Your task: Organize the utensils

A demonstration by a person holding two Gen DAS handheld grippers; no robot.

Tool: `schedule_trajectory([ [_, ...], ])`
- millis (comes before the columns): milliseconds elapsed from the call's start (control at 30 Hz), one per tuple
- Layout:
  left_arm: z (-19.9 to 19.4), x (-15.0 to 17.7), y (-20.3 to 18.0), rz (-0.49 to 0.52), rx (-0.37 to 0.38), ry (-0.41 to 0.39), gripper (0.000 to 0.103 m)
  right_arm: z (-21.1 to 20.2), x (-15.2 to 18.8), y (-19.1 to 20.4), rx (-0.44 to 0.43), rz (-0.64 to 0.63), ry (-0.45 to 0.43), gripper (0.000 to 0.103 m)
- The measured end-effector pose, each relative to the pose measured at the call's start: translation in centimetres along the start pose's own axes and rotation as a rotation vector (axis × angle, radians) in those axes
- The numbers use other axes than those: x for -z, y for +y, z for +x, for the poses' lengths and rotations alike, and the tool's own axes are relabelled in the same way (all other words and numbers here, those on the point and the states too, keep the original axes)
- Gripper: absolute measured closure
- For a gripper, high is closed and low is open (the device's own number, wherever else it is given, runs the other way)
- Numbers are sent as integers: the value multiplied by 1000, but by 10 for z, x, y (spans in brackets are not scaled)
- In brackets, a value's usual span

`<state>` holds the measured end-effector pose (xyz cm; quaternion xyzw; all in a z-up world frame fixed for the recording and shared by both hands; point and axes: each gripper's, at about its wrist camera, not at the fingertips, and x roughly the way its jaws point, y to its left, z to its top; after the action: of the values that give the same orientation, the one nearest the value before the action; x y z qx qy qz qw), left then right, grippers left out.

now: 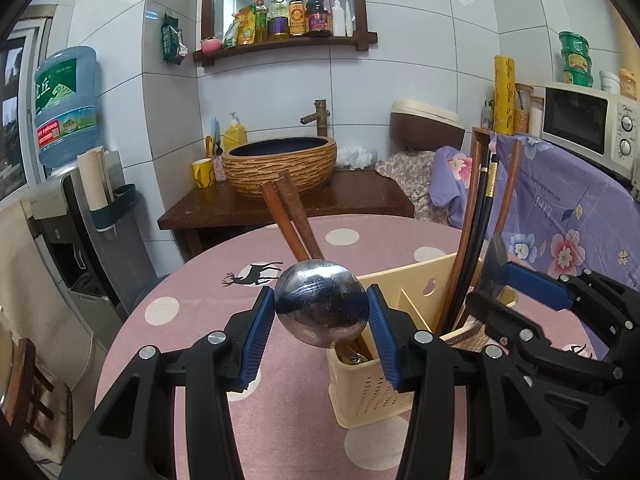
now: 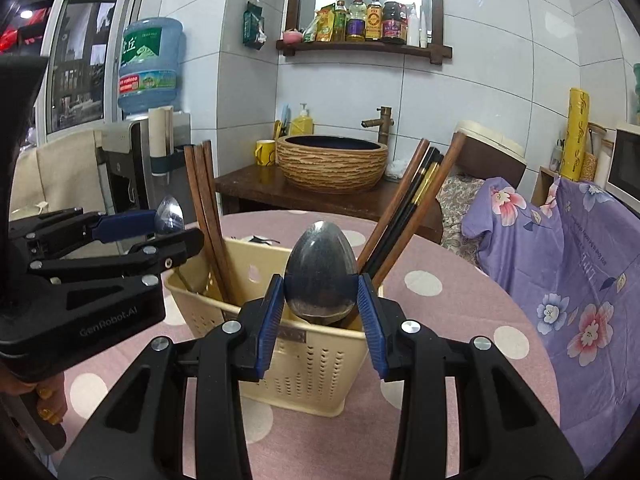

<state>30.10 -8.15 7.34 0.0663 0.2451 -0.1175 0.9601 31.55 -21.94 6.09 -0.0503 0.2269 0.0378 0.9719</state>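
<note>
In the left wrist view my left gripper (image 1: pixel 321 309) is shut on the round bowl of a steel spoon (image 1: pixel 321 302), its blue pads pressing both sides. The spoon's handle drops into the near-left compartment of a cream perforated utensil caddy (image 1: pixel 372 396). In the right wrist view my right gripper (image 2: pixel 320 300) is shut on an oval steel spoon (image 2: pixel 320 268) above the caddy (image 2: pixel 304 364). Brown chopsticks (image 2: pixel 204 200) stand in the caddy's left side. Brown and black chopsticks (image 2: pixel 408 208) lean in its right side. Each view shows the other gripper (image 2: pixel 172 230) (image 1: pixel 496 284) beside the caddy.
The caddy stands on a round table with a pink dotted cloth (image 2: pixel 460 320). Purple flowered fabric (image 2: pixel 580 280) drapes at the right. Behind are a wooden stand with a basin (image 2: pixel 332 164), a water dispenser (image 2: pixel 148 64) and a microwave (image 1: pixel 588 120). A hand (image 2: pixel 48 404) grips the left tool.
</note>
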Motion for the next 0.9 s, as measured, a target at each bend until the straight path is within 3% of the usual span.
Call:
schedule_trajectory([
  [233, -2, 1, -1, -11, 6, 7, 56, -2, 3, 0, -13, 1, -13, 64],
  [400, -12, 0, 1, -28, 34, -2, 55, -16, 6, 3, -10, -14, -55, 48],
  [500, -26, 3, 0, -25, 35, -32, 45, -29, 10, 1, -8, 1, -72, 48],
  [600, -44, 10, 2, -32, 32, -68, 29, -44, 18, -3, 9, 25, -75, 45],
  [733, -74, 29, 10, -51, 36, -135, 6, -74, 38, -11, 80, 70, -87, 24],
  [900, -120, 73, 17, -88, 44, -251, 5, -121, 74, -14, 72, 174, -96, 10],
])
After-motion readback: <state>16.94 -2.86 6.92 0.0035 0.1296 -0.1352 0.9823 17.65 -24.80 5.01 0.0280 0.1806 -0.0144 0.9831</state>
